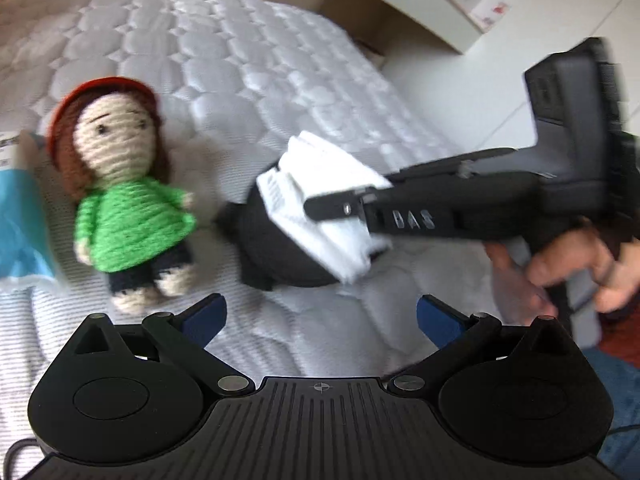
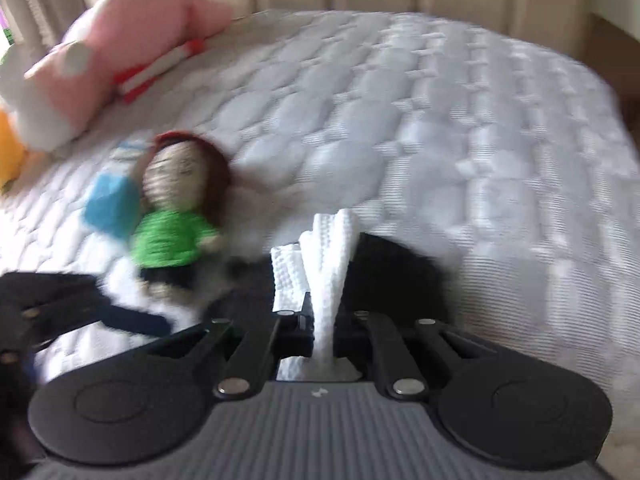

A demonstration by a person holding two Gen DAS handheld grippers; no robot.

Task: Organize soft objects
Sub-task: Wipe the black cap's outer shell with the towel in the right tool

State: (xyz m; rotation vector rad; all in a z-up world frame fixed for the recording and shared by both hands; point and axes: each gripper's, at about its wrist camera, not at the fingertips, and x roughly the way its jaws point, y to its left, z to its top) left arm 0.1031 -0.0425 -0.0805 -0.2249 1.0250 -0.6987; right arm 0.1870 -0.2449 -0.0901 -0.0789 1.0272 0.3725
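At the left edge of the quilted mattress [image 1: 240, 52] lies a blue soft item [image 1: 18, 224], touching a crocheted doll [image 1: 128, 196] in a green jumper, laid on its back as if already sorted; next, the left gripper [image 1: 320, 320] hangs with its blue pads spread wide, empty, probably ready to help; to the right sits a black soft object [image 1: 272, 248], perhaps a plush, the blur hides its form; the right gripper [image 2: 316, 320] is pinched tight on a white knitted cloth [image 2: 326, 264] draped over that black object, likely to lift it.
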